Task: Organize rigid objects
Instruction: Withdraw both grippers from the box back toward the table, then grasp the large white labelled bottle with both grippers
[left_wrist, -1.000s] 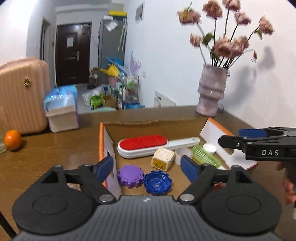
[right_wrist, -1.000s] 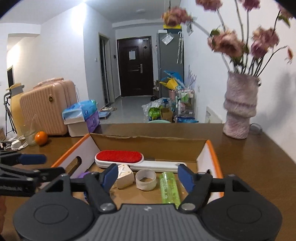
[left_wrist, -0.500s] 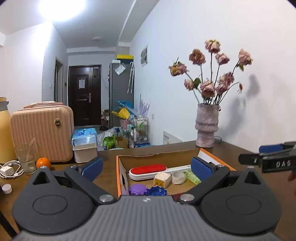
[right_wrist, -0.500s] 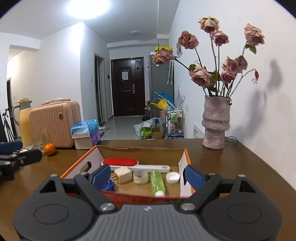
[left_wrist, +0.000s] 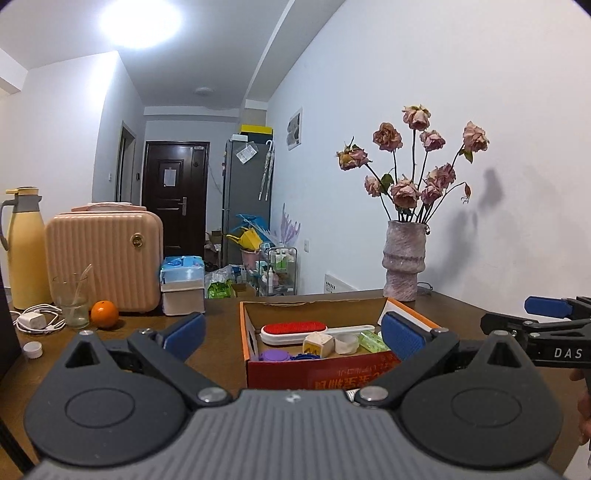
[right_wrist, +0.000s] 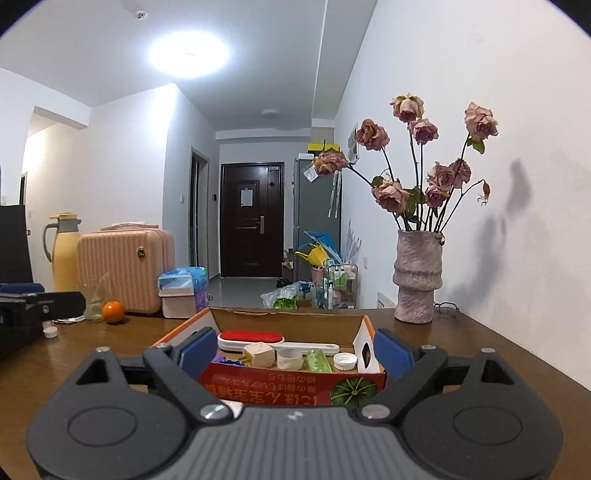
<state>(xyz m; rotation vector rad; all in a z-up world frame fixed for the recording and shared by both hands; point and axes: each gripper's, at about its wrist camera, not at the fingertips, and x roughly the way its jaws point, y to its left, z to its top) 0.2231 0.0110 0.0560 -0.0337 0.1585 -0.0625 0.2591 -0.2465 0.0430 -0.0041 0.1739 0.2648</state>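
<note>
Both hands pulled back from the box (left_wrist: 317, 373).
The left gripper (left_wrist: 291, 330) stood wide apart and empty; the right gripper (right_wrist: 293, 350) was opening, empty; everything lay inside, ahead of the fingers, so tidying looked done.

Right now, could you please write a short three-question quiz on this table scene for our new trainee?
1. True or false: the red brush lies inside the cardboard box.
2. Which stands right of the box in the right wrist view: A) orange, B) vase, C) suitcase?
3. Fill in: the left gripper holds ____.

Key: 1 true. 2 B, the vase; the orange and suitcase are to the left. 3 nothing; its jaws stand wide apart, clear of the box.
</note>
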